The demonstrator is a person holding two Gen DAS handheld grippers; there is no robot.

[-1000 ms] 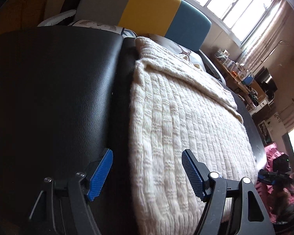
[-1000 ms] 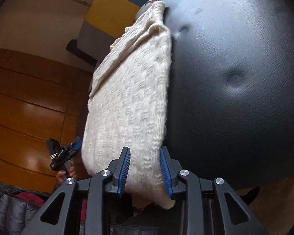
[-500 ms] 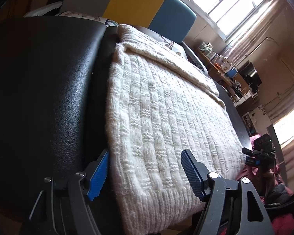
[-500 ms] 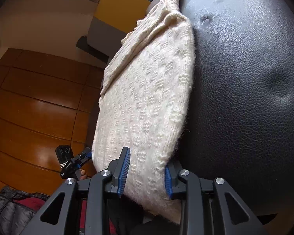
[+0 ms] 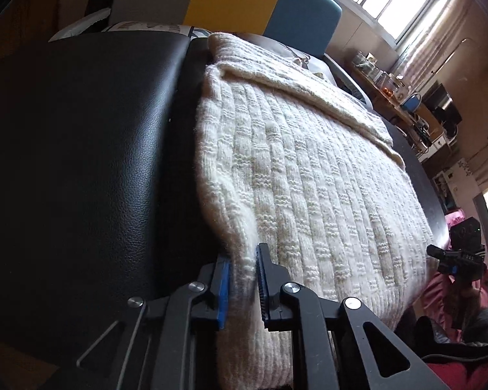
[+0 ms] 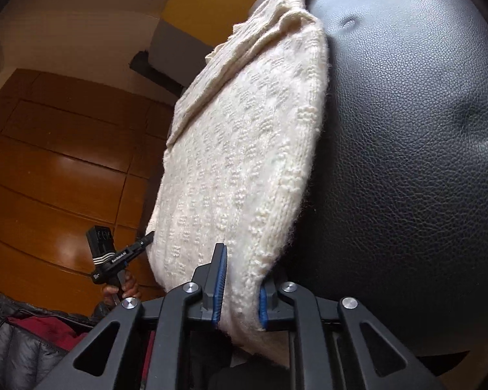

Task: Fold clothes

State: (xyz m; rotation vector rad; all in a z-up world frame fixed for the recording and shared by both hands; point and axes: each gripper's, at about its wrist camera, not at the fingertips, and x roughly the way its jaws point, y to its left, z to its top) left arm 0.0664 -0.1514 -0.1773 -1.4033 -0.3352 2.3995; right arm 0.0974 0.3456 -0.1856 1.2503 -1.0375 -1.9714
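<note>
sweater (image 5: pixel 309 175): cream chunky knit; both tongs pinch corners; black leather seat (image 5: pixel 81 149)

Left gripper (image 5: pixel 242 284) and right gripper (image 6: pixel 239 287) both clamped on knit.

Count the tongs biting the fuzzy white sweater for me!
2. The left tongs pinch the sweater at one near corner; the right tongs pinch the other near corner.
</note>
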